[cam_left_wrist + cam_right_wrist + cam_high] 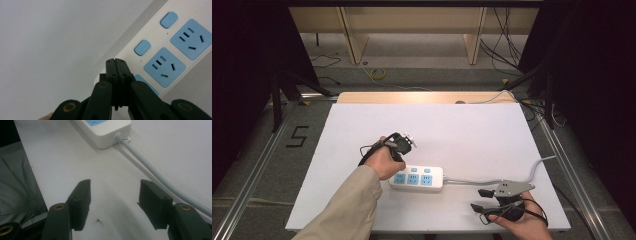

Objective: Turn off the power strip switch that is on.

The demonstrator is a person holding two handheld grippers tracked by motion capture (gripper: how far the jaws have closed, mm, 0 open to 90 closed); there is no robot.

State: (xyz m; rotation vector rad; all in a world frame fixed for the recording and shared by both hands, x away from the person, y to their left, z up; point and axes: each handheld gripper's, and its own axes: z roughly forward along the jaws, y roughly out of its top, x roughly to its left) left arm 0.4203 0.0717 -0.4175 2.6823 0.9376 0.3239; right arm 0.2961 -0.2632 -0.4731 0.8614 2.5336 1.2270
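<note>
A white power strip with three blue sockets and blue switches lies on the white table, a little in front of its middle. Its grey cable runs off to the right. My left gripper points down at the strip's left end. In the left gripper view its jaws are pressed together, shut on nothing, with the tips over the edge of the strip beside a blue switch. My right gripper rests near the table's front right, open and empty, aimed at the strip's cable end.
The cable passes just beside the right gripper's jaw. The table's front edge is close behind the right hand, with grey floor covering beyond it. Loose wires and wooden frame legs stand on the floor behind the table.
</note>
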